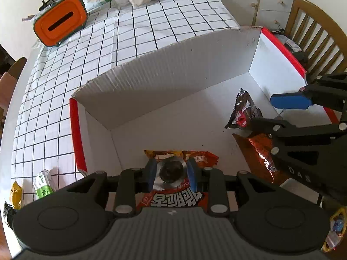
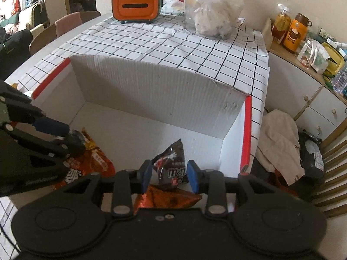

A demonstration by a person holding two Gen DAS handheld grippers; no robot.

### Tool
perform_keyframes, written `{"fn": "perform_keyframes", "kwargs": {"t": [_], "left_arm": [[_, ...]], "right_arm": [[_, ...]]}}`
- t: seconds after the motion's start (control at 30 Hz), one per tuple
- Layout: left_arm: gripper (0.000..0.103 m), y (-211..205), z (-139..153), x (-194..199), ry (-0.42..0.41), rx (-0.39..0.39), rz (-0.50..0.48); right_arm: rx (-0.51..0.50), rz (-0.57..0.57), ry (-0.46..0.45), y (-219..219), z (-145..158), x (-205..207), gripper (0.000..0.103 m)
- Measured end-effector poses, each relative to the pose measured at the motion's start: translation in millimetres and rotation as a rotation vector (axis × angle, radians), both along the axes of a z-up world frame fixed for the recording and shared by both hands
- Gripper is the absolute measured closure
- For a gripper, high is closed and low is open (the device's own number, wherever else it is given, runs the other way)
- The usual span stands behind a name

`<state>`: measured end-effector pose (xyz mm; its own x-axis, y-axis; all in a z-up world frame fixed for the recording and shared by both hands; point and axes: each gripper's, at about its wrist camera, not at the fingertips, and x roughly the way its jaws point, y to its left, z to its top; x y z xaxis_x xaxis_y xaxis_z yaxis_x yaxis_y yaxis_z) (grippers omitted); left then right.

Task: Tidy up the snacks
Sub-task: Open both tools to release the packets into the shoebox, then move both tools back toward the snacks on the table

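A white cardboard box with red rims (image 1: 173,69) (image 2: 151,99) stands on the checked tablecloth. My left gripper (image 1: 172,172) is shut on an orange-red snack packet (image 1: 173,197) and holds it over the box's near left part; the same packet shows in the right wrist view (image 2: 95,162). A brown M&M's bag (image 1: 243,110) (image 2: 173,164) lies inside the box at the right, on another orange packet (image 1: 260,151) (image 2: 167,199). My right gripper (image 2: 169,173) is open, its blue pads either side of the brown bag without clearly touching it.
An orange tissue box (image 1: 60,23) (image 2: 136,4) and a clear plastic bag (image 2: 210,10) stand at the table's far end. Small wrapped snacks (image 1: 43,184) lie on the cloth left of the box. A wooden chair (image 1: 314,39) and a sideboard (image 2: 303,82) are to the right.
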<state>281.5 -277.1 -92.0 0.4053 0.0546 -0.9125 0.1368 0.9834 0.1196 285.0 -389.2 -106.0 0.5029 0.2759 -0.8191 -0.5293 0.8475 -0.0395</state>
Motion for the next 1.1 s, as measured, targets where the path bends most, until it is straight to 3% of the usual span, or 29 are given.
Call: {"fn": "perform_keyframes", "kwargs": {"t": [0.07,0.13,0.23,0.37,0.57,0.63,0.7,1.1], "left_arm": [[0.071,1,2,-3,-0.011,-0.004,-0.001],[0.058,2,5,-7,-0.022,-0.015,0.004],[0.048,6,12,-15,-0.047,-0.034,0.004],[0.048,12,20,-22,-0.066,-0.058,0.009],[0.038,26,34,-37,-0.112,-0.09,0.014],[0.038,31,39,-43,-0.129,-0.098,0.013],[0.037,35,44,-49,-0.147,-0.102,0.011],[0.021,72,67,-89,-0.254,-0.13,-0.006]], "right_arm": [[0.013,0.003,0.001,-1,3,-3,0.067],[0.033,-0.004,0.007,-3,7,-7,0.066],[0.071,-0.008,0.019,-5,13,-13,0.063],[0.093,0.0,0.0,-5,22,-23,0.059],[0.136,-0.012,-0.02,-5,35,-37,0.054],[0.142,-0.021,-0.037,-6,40,-42,0.044],[0.164,-0.033,-0.06,-6,46,-47,0.022],[0.252,-0.045,-0.082,10,71,-73,0.015]]}}
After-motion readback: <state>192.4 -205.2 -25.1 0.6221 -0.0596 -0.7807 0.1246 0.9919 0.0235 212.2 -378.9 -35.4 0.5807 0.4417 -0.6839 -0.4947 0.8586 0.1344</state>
